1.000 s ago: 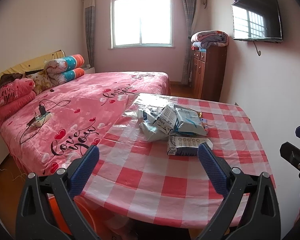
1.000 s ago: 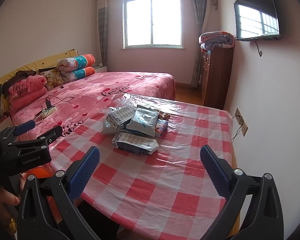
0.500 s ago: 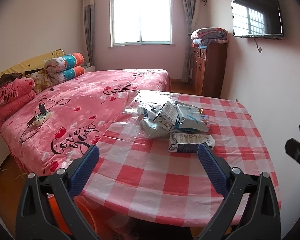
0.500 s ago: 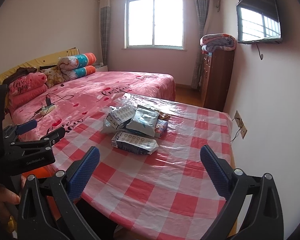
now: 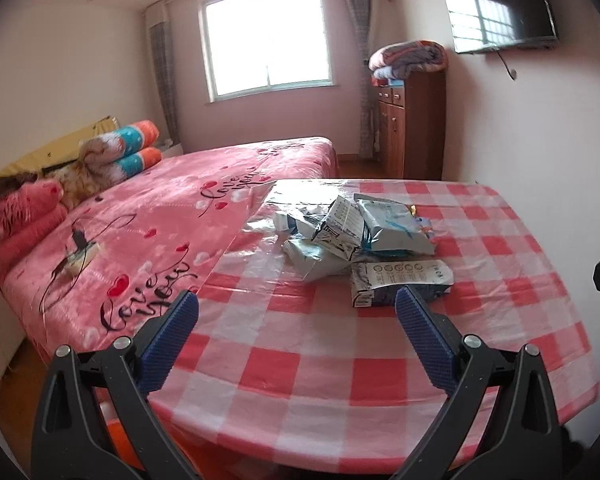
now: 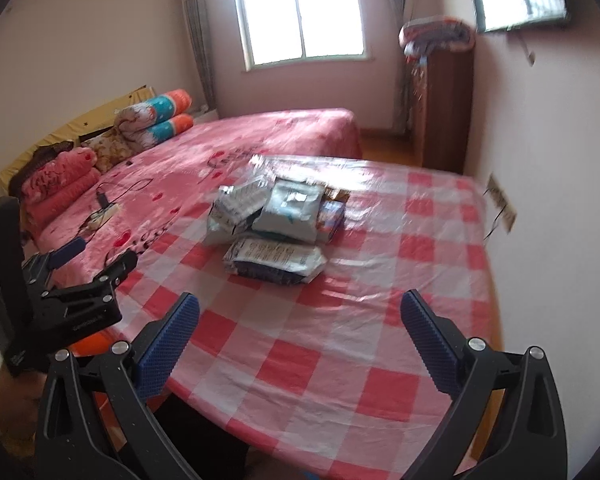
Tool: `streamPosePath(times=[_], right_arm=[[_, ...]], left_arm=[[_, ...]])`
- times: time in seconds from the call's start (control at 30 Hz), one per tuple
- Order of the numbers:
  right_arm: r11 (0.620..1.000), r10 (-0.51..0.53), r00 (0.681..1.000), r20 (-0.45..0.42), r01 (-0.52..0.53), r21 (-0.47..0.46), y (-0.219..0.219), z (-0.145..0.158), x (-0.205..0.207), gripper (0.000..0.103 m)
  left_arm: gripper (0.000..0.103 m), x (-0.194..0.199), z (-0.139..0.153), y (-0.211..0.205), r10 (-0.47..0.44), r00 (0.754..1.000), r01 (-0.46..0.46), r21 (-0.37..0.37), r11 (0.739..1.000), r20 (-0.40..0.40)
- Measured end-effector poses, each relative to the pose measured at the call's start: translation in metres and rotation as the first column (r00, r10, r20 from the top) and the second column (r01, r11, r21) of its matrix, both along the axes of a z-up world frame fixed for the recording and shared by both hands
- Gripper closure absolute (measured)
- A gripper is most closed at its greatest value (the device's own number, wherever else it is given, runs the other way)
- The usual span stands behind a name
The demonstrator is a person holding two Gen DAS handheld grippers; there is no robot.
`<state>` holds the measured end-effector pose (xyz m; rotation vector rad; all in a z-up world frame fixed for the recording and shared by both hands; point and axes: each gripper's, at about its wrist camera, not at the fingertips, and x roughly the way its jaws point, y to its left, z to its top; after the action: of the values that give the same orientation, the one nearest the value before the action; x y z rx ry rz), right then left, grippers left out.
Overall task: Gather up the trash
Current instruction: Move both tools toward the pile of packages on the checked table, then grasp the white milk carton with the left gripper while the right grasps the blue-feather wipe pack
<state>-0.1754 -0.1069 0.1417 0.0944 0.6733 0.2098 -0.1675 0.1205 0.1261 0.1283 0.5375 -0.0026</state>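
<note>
So, approach step, nothing grabbed yet. Left gripper (image 5: 296, 312) has blue ribbed pads spread wide and empty, hovering over the near edge of the red-and-white checked plastic tablecloth (image 5: 300, 372). Right gripper (image 6: 300, 316) is likewise spread and empty, level beside it. The pile of crumpled silver-white snack wrappers (image 5: 356, 236) sits mid-table, well apart from both. Next move, by my read: reach forward and close on the nearest flat dark-and-white packet (image 5: 400, 280). Pink bed (image 5: 160, 232) lies left.
</note>
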Motion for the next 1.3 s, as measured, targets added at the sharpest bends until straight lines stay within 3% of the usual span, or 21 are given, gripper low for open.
streamPosePath(times=[0.17, 0.27, 0.57, 1.0, 1.3], right_arm=[[0.999, 0.013, 0.996, -0.085, -0.016, -0.036, -0.007, -0.017, 0.023, 0.004], [0.999, 0.018, 0.996, -0.091, -0.021, -0.035, -0.014, -0.021, 0.034, 0.004], [0.995, 0.094, 0.992, -0.088, -0.093, 0.024, -0.017, -0.043, 0.073, 0.004], [0.986, 0.076, 0.978, -0.192, -0.045, 0.160, -0.015, -0.087, 0.141, 0.004], [0.975, 0.068, 0.974, -0.217, -0.018, 0.223, -0.023, -0.100, 0.169, 0.004]], left_arm=[[0.004, 0.022, -0.008, 0.013, -0.031, 0.999, 0.030, -0.019, 0.999, -0.042], [0.004, 0.040, -0.012, 0.024, -0.067, 0.992, 0.060, -0.061, 0.996, -0.107], [0.004, 0.088, -0.016, 0.028, -0.145, 0.977, 0.129, -0.103, 0.986, -0.158], [0.004, 0.169, -0.021, -0.029, -0.236, 0.942, 0.244, 0.003, 0.970, -0.238], [0.004, 0.217, -0.045, -0.057, -0.208, 0.923, 0.262, 0.133, 0.956, -0.322]])
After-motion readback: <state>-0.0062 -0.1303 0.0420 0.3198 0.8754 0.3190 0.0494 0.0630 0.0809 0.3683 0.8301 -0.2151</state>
